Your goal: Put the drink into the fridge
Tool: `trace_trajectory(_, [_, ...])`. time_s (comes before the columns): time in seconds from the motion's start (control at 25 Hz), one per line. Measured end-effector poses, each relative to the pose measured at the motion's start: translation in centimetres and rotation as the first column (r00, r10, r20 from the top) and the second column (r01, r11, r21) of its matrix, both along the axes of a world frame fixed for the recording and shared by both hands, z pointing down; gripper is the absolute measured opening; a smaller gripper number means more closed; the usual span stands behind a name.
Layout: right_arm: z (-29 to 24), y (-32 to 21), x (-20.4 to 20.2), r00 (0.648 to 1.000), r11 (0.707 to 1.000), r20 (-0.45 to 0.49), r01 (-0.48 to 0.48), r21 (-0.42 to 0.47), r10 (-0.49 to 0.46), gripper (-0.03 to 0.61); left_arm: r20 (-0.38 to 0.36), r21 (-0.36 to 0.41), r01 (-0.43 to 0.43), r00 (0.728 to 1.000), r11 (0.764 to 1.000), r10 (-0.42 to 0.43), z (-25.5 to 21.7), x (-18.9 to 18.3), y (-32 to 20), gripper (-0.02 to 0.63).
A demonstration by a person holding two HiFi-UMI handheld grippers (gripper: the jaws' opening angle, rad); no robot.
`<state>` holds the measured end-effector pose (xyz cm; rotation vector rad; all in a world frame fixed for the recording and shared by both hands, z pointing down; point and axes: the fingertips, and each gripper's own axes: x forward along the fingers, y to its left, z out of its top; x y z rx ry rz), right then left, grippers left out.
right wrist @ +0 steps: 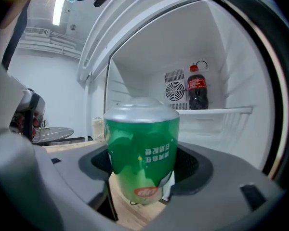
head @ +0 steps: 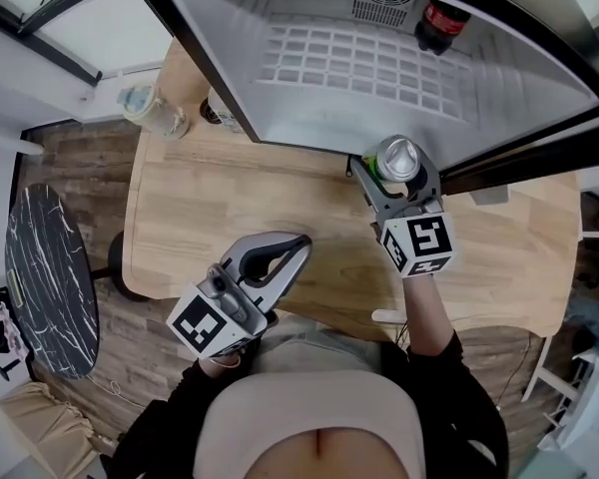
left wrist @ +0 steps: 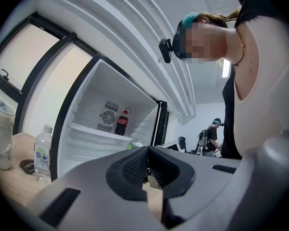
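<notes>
Your left gripper is pressed together with nothing in it, parked low over the table, probably so it doesn't block the fridge. Your right gripper pinches the green can by its sides, upright with the lid up. It's just outside the open fridge, lined up for the wire shelf. A cola bottle stands back right, so aim for the free space.

Left gripper hides most of the green can — only its top shows
</notes>
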<state>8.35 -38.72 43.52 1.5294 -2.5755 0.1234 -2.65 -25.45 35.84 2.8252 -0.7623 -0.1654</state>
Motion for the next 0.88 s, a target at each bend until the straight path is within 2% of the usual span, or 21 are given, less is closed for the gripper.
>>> trace_trajectory(0.88, [4.2,-6.0,0.5,0.998,0.995,0.006,-0.057,-0.078,0.057,0.350,0.014,-0.049,0.085,0.996,0.995,-0.085,1.8,-3.2,-1.4,0.008])
